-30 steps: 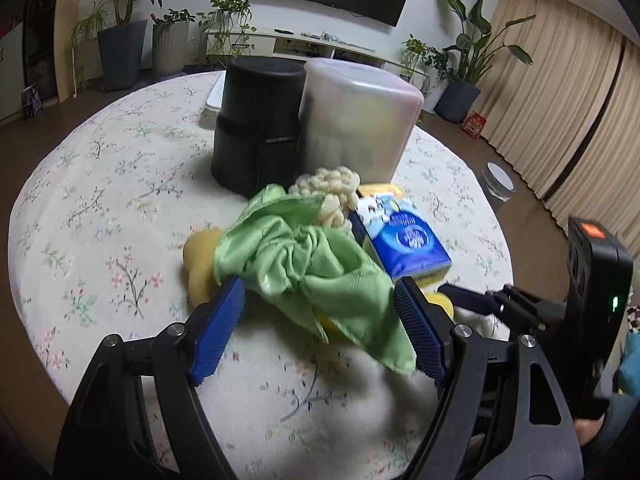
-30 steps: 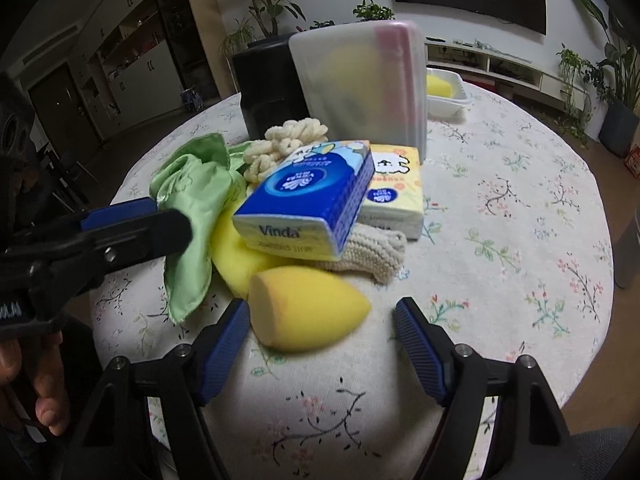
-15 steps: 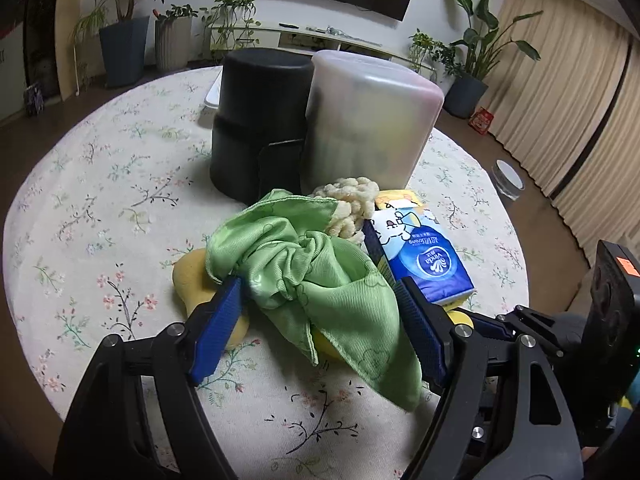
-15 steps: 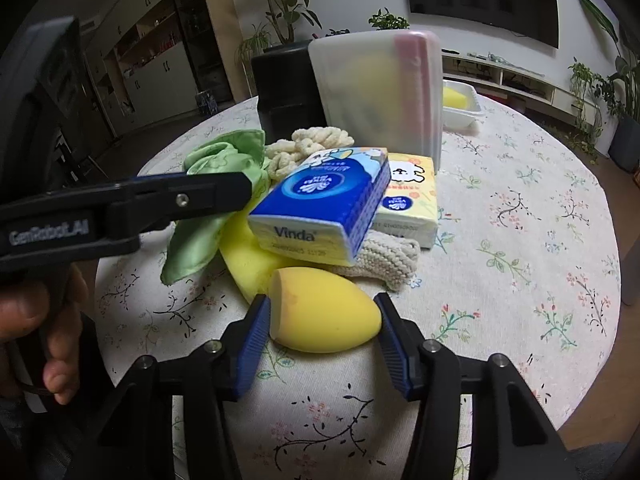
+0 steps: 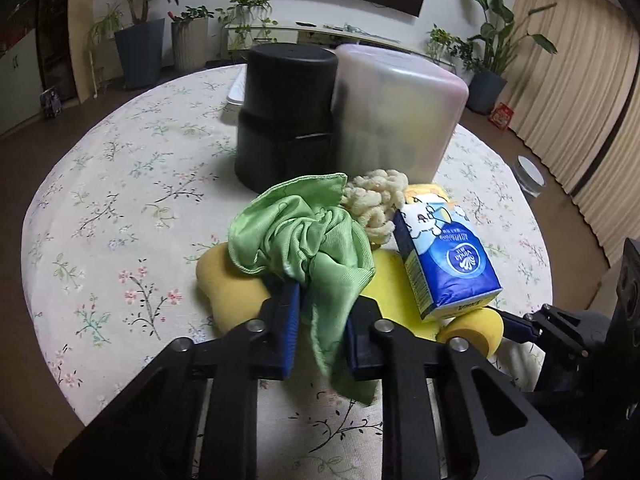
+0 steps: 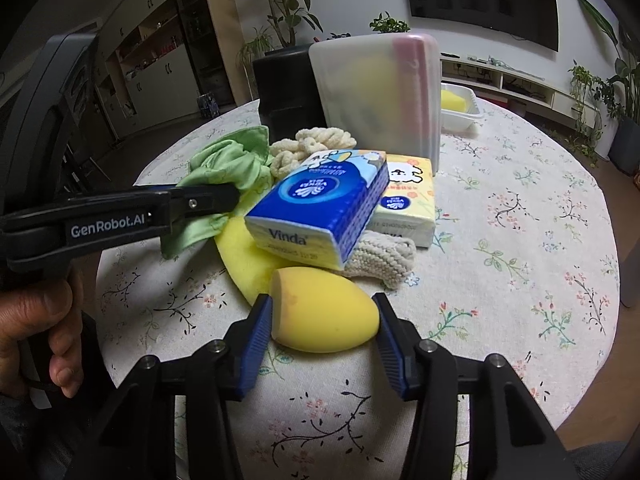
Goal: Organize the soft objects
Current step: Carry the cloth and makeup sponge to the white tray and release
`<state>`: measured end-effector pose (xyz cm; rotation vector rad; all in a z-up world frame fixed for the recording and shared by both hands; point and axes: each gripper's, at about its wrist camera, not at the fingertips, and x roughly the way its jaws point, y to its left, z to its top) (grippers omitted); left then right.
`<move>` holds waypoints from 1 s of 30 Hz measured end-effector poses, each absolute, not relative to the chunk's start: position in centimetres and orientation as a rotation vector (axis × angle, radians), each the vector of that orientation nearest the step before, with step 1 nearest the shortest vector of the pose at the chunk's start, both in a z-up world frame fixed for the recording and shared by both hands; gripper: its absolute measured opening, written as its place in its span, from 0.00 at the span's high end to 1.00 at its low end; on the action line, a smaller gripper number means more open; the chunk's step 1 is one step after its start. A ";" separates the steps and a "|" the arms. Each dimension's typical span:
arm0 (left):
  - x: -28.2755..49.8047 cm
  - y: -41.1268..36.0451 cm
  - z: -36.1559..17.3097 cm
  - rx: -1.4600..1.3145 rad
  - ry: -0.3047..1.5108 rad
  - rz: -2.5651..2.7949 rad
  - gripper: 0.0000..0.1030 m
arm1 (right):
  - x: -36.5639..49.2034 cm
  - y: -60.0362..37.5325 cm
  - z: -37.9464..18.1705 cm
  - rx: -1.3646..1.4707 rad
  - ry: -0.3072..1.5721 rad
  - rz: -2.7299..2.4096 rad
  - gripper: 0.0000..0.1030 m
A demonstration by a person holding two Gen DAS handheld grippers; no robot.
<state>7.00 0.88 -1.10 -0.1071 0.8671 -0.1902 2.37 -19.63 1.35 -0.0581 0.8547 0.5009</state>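
A pile of soft things lies on the round floral table (image 5: 120,184). My left gripper (image 5: 320,320) is shut on the green cloth (image 5: 304,240), which drapes over a flat yellow sponge (image 5: 228,288). The left gripper also shows in the right wrist view (image 6: 208,200). My right gripper (image 6: 324,320) is shut on the yellow egg-shaped sponge (image 6: 320,312) at the front of the pile; that sponge also shows in the left wrist view (image 5: 476,330). A blue Vinda tissue pack (image 6: 320,208) leans on a yellow tissue pack (image 6: 408,200) and a beige knitted cloth (image 6: 380,256). A cream fluffy item (image 5: 376,200) lies behind.
A black cylindrical container (image 5: 284,116) and a frosted plastic bin (image 5: 396,112) stand behind the pile. A white tray (image 6: 460,108) holding a yellow sponge sits at the far side. The table edge runs close to both grippers.
My left gripper has closed from wide open onto the green cloth. My right gripper has closed onto the yellow egg-shaped sponge.
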 end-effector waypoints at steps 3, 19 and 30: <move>6.7 1.4 -0.8 -0.128 0.854 -0.176 0.85 | 2.2 -19.7 1.5 -0.061 0.850 0.498 0.51; 2.1 3.9 1.2 -0.200 0.814 -0.177 0.86 | 0.4 -21.2 3.4 -0.036 0.843 0.500 0.51; -0.4 5.7 3.5 -0.263 0.759 -0.200 0.86 | 0.7 -24.4 5.2 0.009 0.842 0.437 0.51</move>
